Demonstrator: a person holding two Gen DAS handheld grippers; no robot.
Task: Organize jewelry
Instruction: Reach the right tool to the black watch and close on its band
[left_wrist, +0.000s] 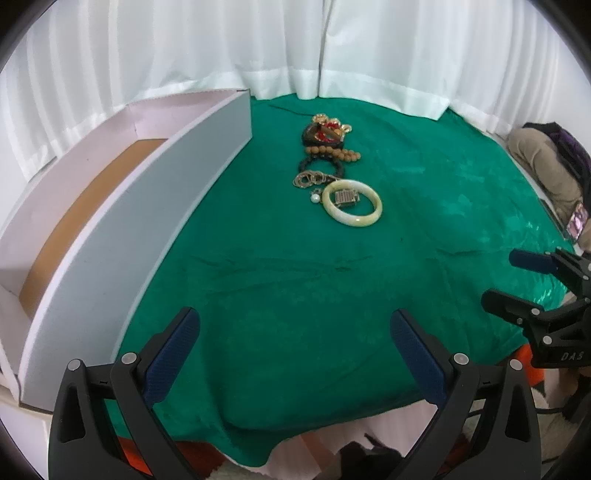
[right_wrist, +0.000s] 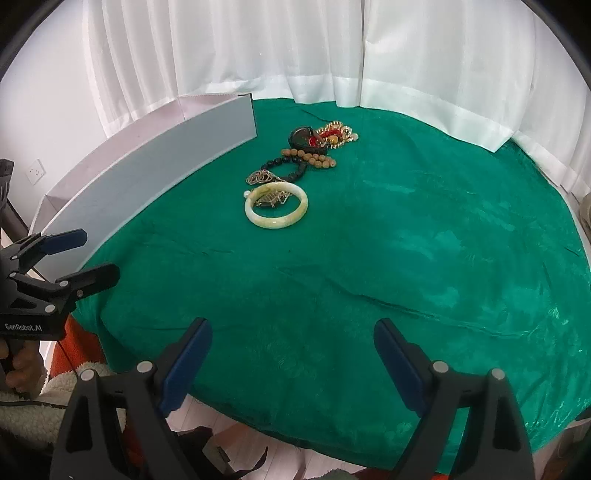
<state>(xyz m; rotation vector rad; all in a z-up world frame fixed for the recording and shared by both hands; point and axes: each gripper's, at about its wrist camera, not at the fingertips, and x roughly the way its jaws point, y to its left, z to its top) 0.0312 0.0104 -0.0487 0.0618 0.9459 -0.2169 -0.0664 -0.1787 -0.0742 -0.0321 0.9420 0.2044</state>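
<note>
A pile of jewelry lies on the green cloth (left_wrist: 295, 280): a pale jade bangle (left_wrist: 352, 218) (right_wrist: 276, 221) around a small metal piece, a thin chain (left_wrist: 308, 180), a black bead bracelet (left_wrist: 320, 163) (right_wrist: 291, 168), a brown bead bracelet (left_wrist: 341, 151) (right_wrist: 314, 157), and red and gold pieces (left_wrist: 328, 129) (right_wrist: 328, 134) at the far end. A white open box (left_wrist: 122, 229) (right_wrist: 155, 166) with a brown floor stands at the left. My left gripper (left_wrist: 295, 332) is open and empty near the front edge. My right gripper (right_wrist: 293, 345) is open and empty too, well short of the pile.
White curtains (left_wrist: 295, 44) hang behind the table. In the left wrist view the right gripper (left_wrist: 517, 277) shows at the right edge; in the right wrist view the left gripper (right_wrist: 85, 254) shows at the left. A seated person (left_wrist: 546, 166) is at far right.
</note>
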